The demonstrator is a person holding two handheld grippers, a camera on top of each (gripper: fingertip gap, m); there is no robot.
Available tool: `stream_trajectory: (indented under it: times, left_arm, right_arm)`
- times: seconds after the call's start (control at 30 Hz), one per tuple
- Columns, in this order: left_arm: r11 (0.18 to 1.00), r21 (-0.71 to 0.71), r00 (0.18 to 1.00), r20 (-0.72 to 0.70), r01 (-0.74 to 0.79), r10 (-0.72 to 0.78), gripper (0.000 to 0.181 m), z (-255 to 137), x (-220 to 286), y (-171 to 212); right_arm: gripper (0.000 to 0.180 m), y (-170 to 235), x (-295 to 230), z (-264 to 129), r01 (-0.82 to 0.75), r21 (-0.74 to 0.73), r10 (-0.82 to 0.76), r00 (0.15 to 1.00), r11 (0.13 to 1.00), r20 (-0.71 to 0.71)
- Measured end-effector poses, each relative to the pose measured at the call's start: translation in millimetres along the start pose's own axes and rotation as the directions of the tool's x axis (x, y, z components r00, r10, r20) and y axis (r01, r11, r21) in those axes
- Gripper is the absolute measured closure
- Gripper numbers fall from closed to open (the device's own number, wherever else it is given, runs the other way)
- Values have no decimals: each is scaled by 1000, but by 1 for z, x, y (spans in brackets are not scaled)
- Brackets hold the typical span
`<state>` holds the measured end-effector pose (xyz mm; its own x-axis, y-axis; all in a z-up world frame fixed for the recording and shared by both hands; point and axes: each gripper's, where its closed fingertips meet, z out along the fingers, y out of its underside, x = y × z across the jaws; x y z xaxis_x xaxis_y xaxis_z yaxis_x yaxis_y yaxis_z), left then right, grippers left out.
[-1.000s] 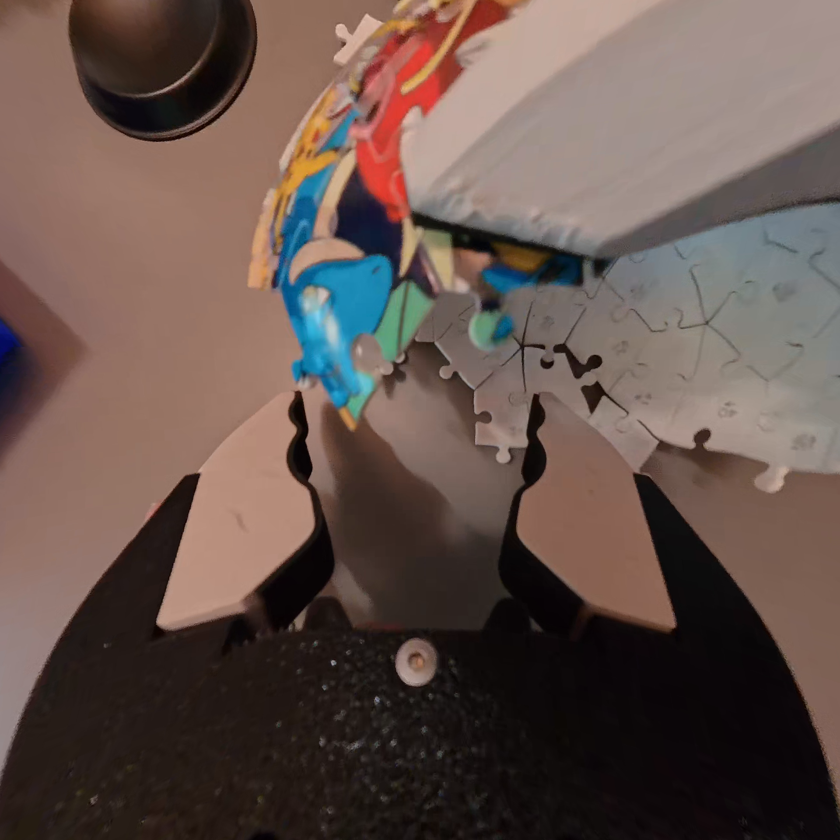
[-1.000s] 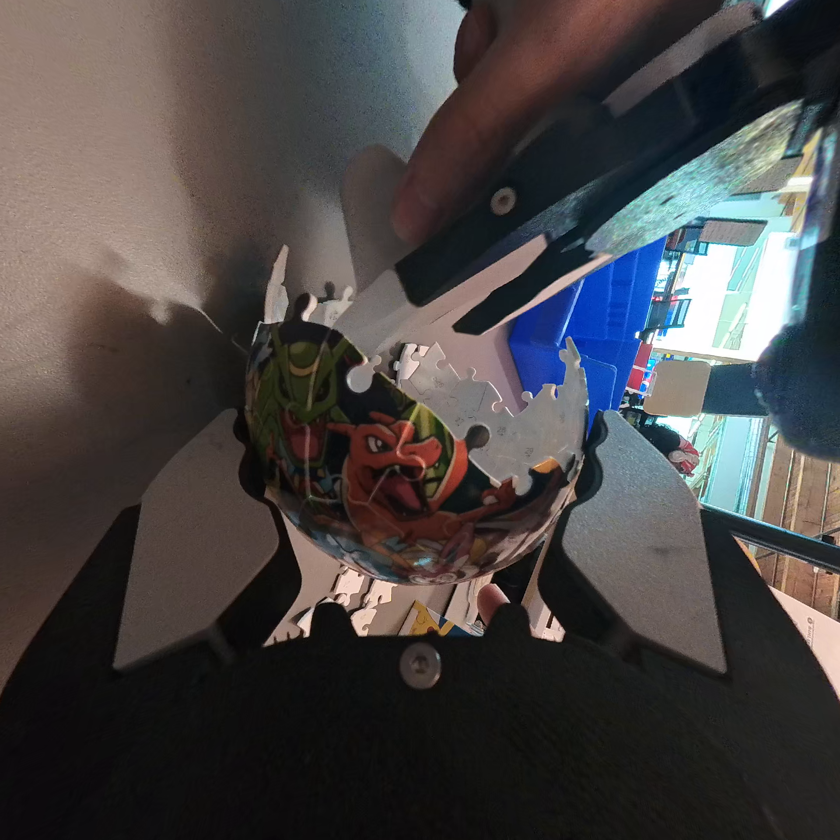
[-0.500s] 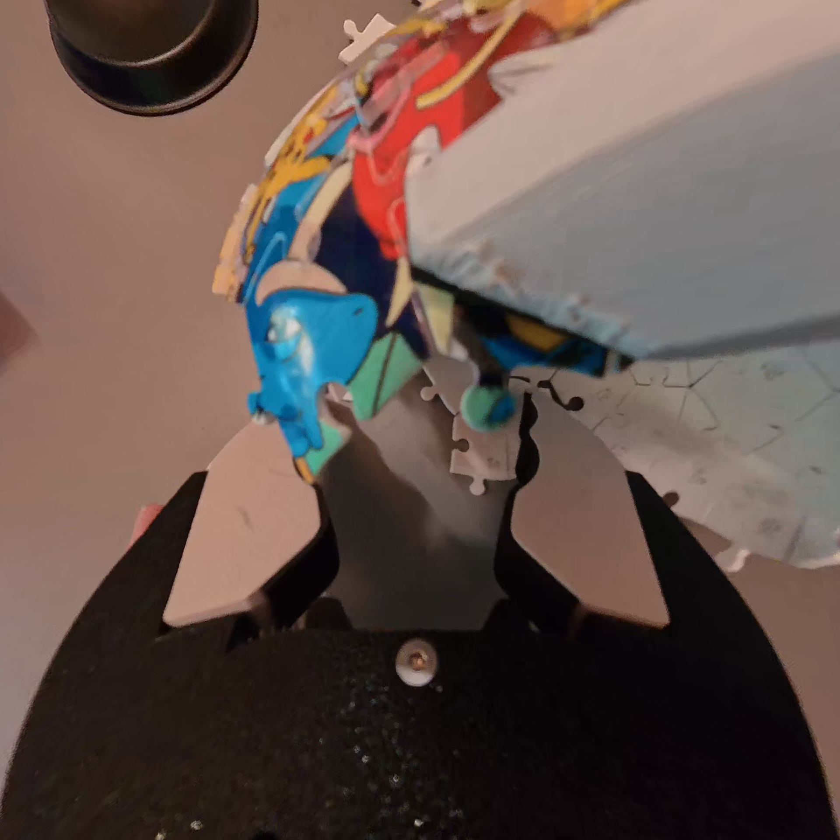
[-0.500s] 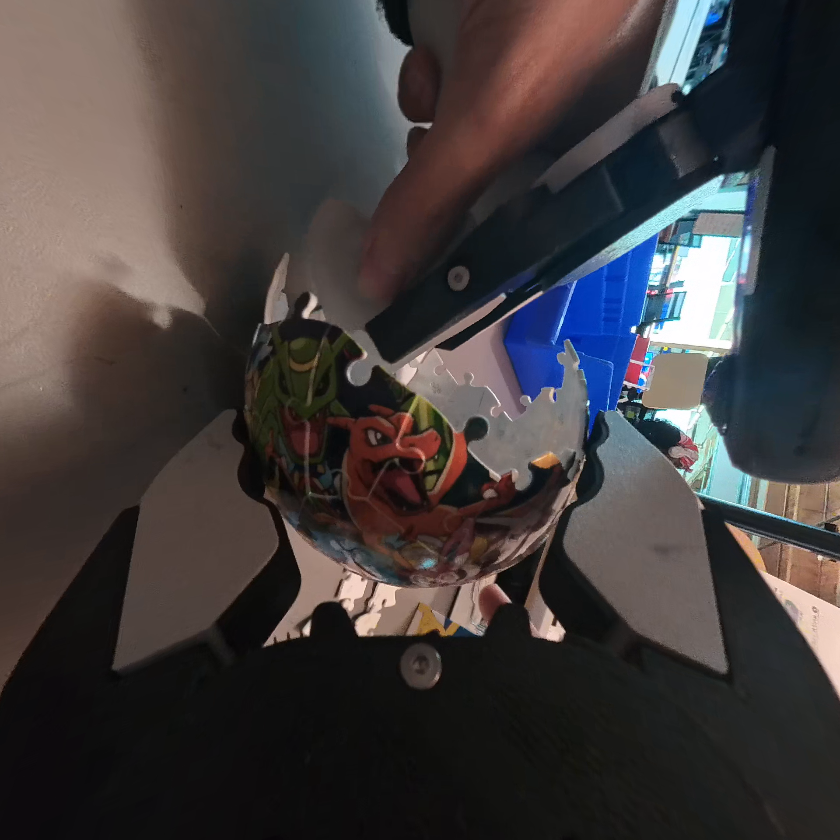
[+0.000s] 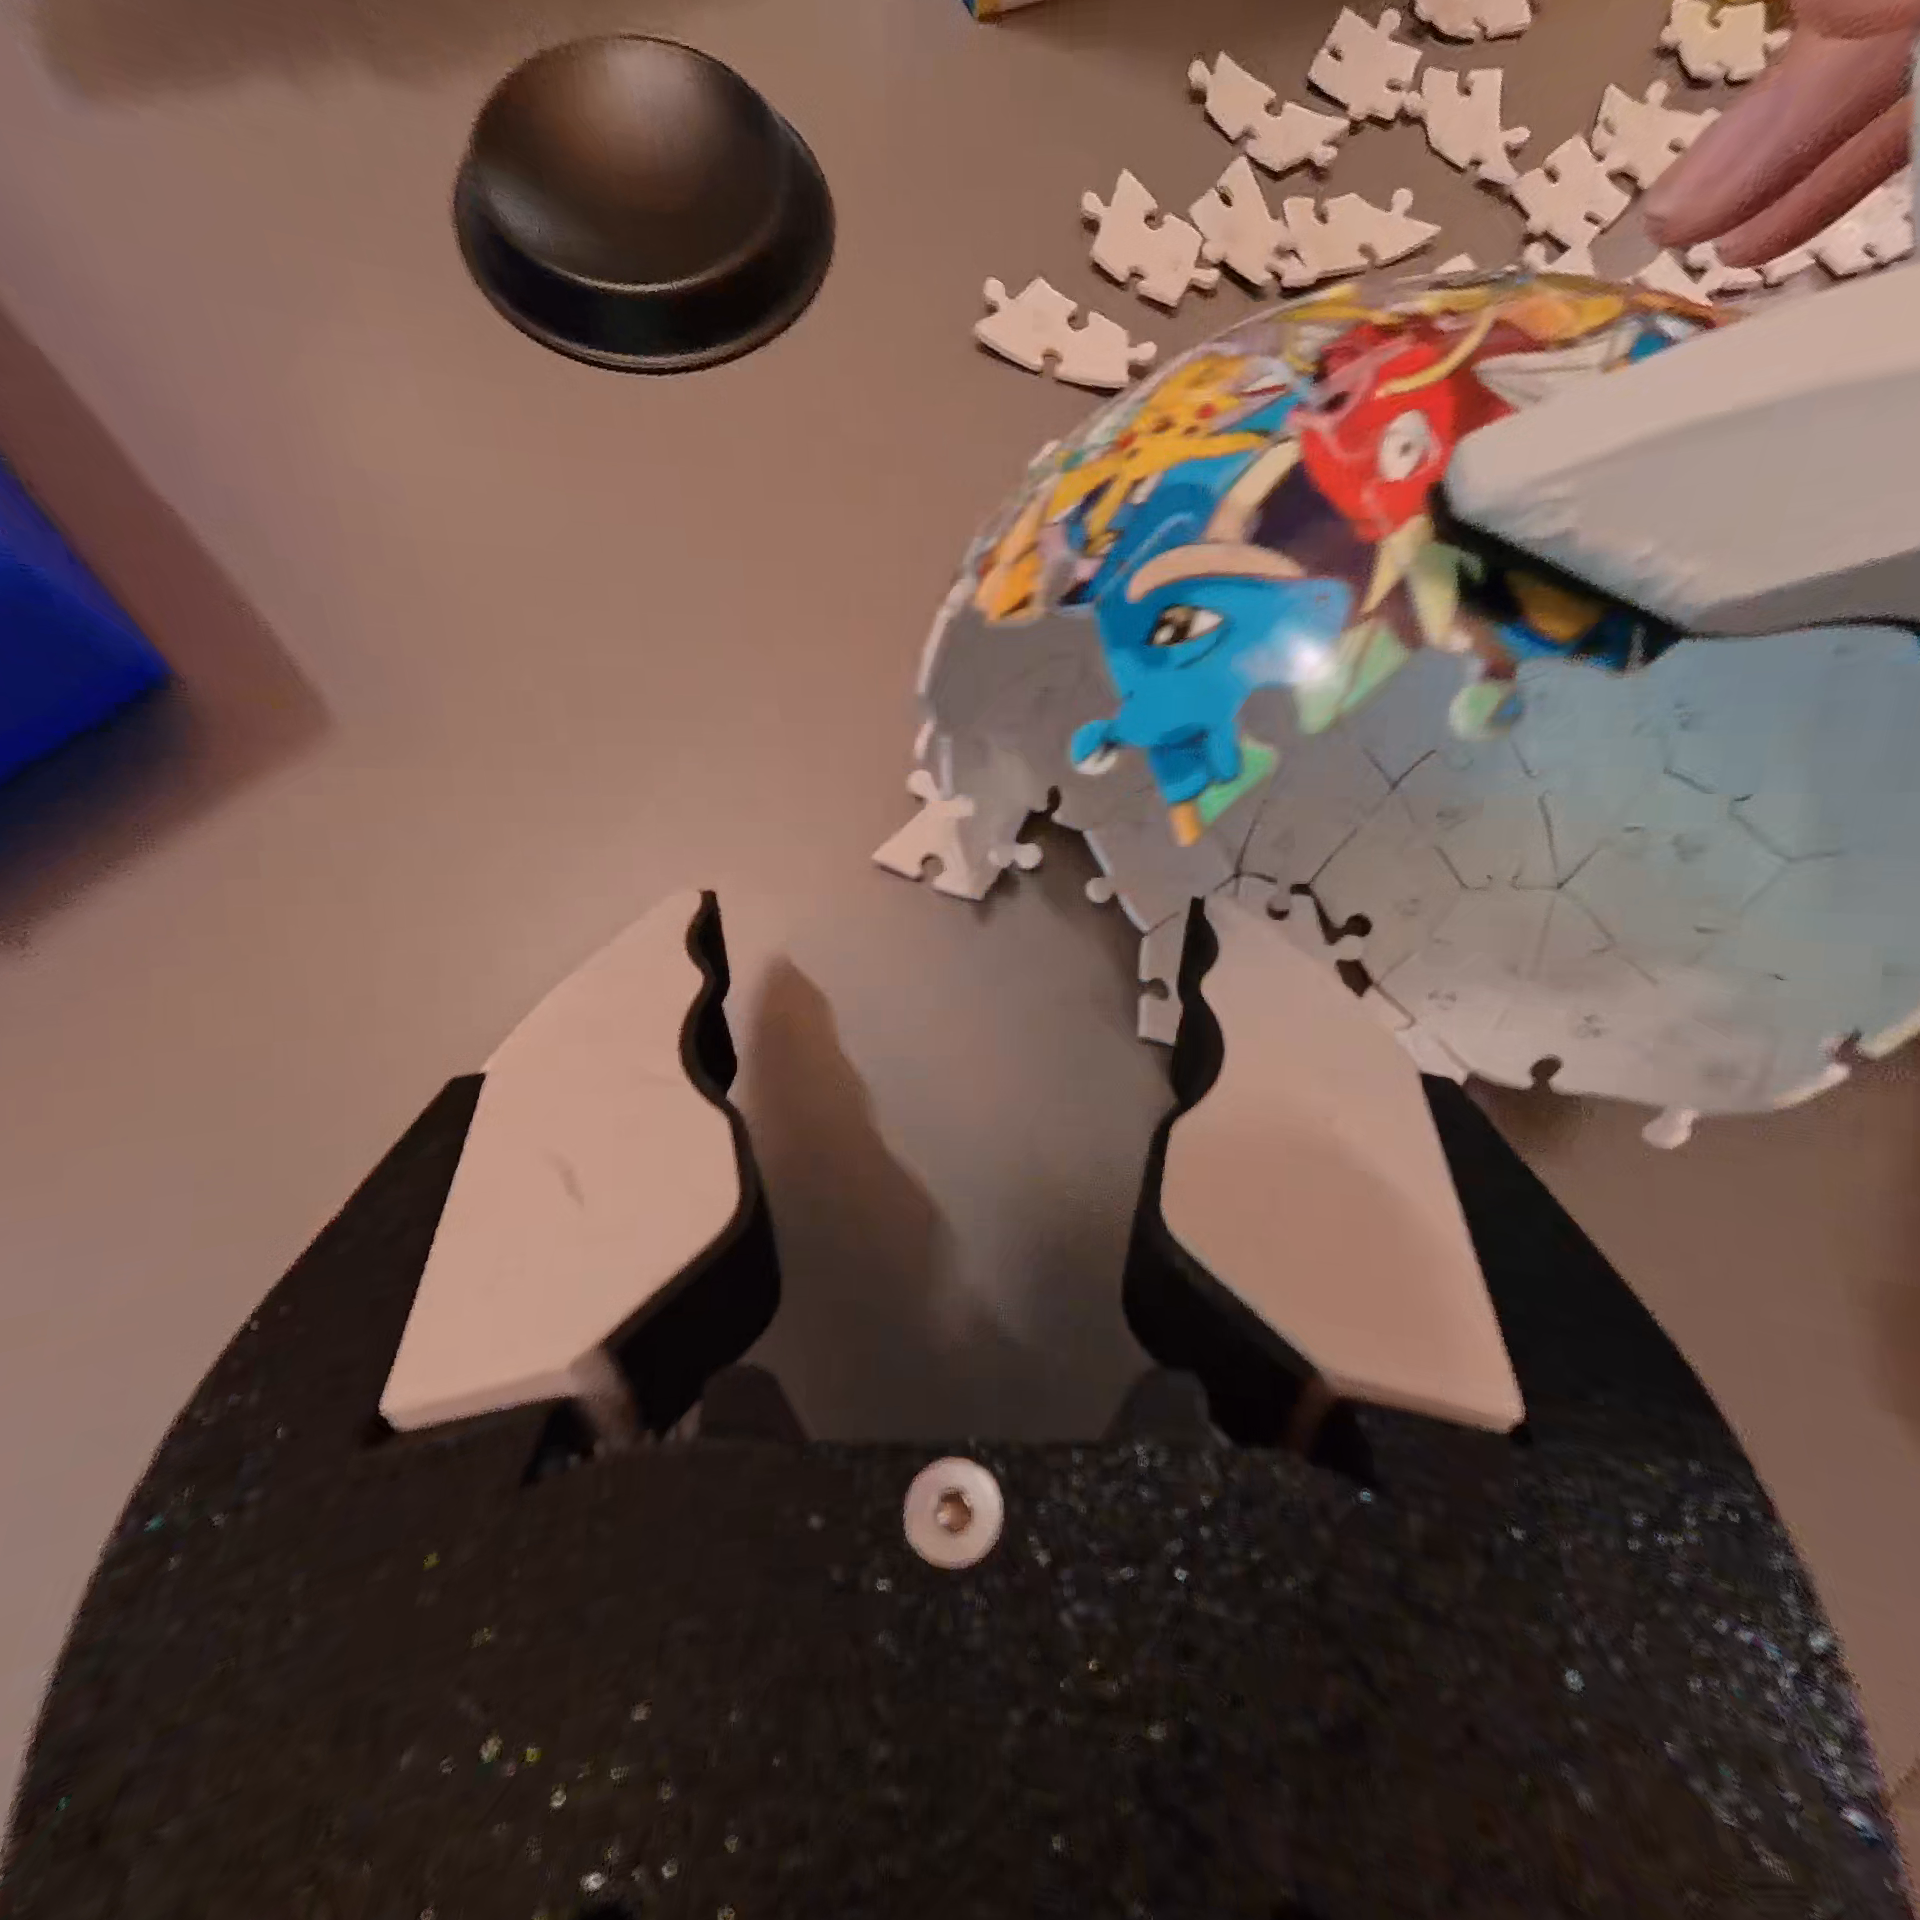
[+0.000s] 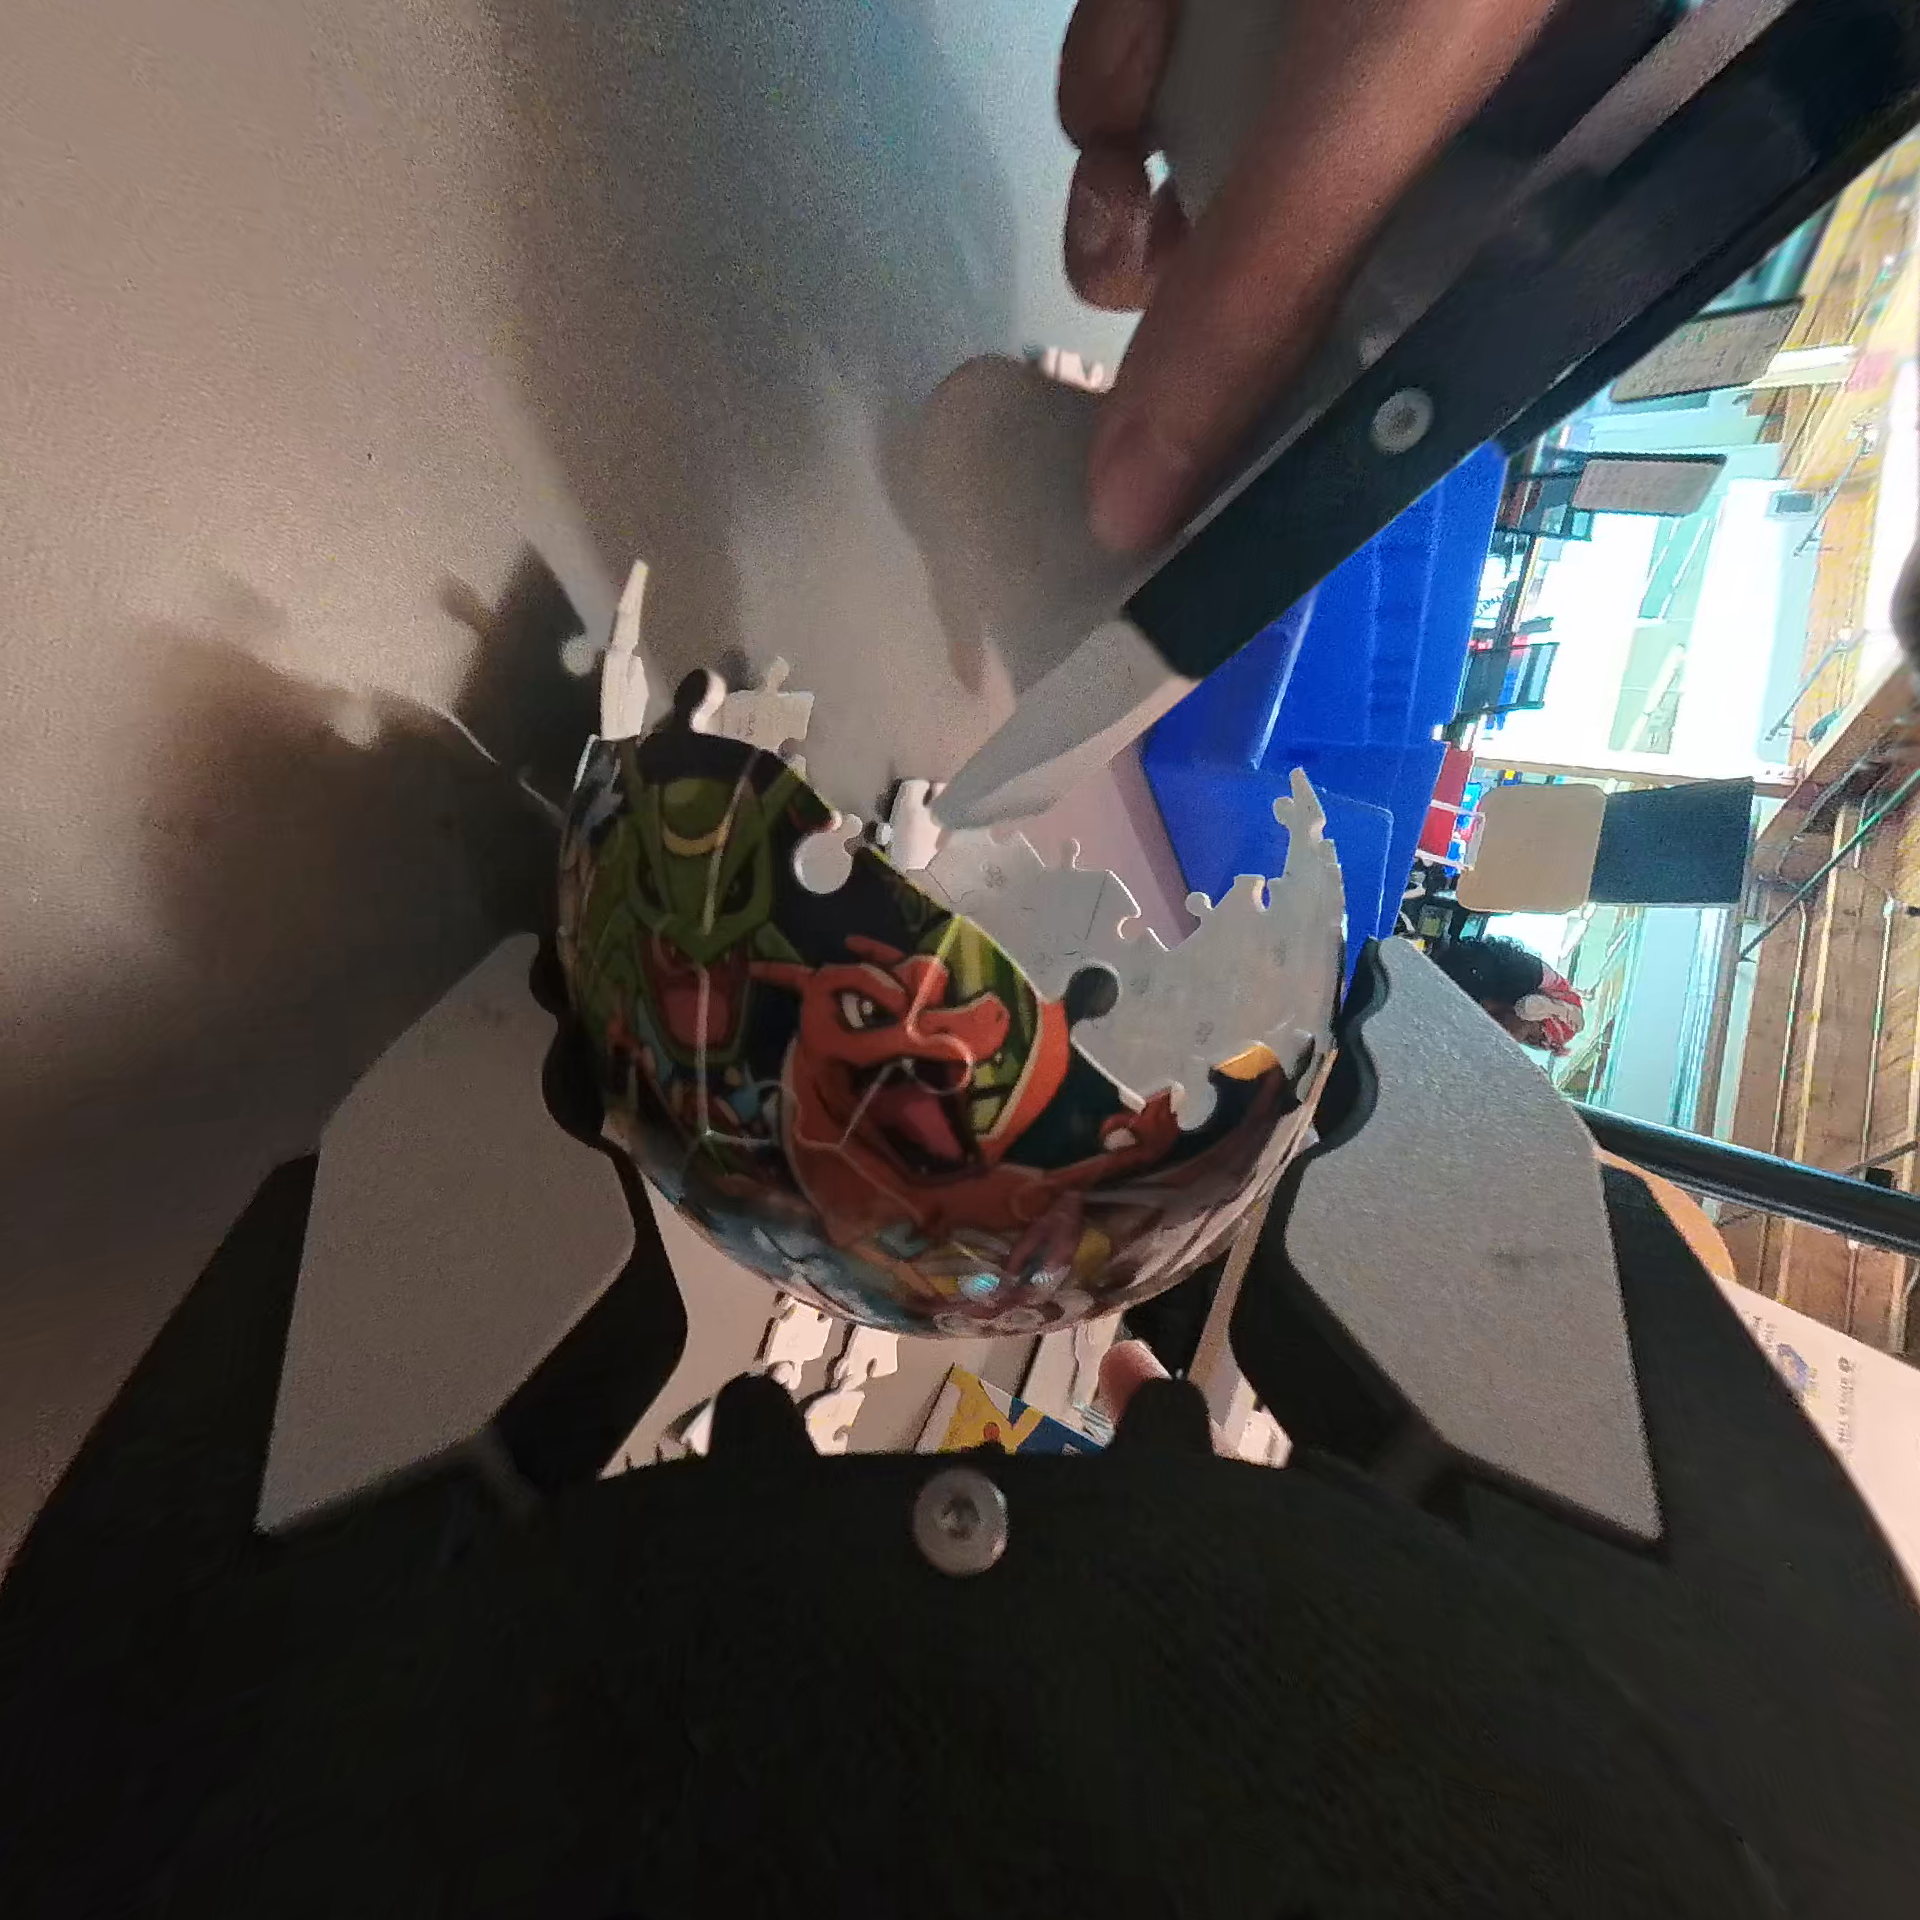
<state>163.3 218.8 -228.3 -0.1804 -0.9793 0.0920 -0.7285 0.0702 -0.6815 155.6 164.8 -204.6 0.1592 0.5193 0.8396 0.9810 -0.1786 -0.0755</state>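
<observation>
Left hand-held gripper (image 5: 951, 935) withdrawn from puzzle bowl (image 5: 1455, 727); right hand-held gripper (image 6: 951, 997) still clamps it.

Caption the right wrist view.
Right gripper clamps a half-built puzzle sphere; the left gripper's tip nears its rim.

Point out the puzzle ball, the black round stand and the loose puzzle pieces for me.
puzzle ball (image 6: 904, 1049): right wrist view, on the printed outer shell, between the right gripper's fingers.
black round stand (image 5: 642, 203): left wrist view, on its domed middle.
loose puzzle pieces (image 5: 1262, 234): left wrist view, on one white piece lying on the table.
</observation>
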Motion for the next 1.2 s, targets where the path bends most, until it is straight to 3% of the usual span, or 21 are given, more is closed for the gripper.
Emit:
stream_trajectory:
  times: [0.37,0.6,0.8,0.97,1.2]
  left_arm:
    - [984,-109,990,-13,-142,142,91,30,14,19]
    - [988,-103,993,2,-119,119,88,33,16,16]
    - [991,-92,995,-15,-101,100,97,34,21,15]
    - [992,-82,995,-14,-98,97,96,35,21,14]
    - [993,-83,997,-7,-82,81,96,36,20,14]
  right_arm:
    - [44,3,0,1,13,-45,-12,1000,999,28]
    - [44,-1,1,3,-20,5,20,999,1000,27]
    - [42,1,2,5,-45,58,44,999,997,22]
    - [39,5,3,8,-137,77,134,990,988,46]
    - [39,-6,4,8,-115,194,112,993,974,27]
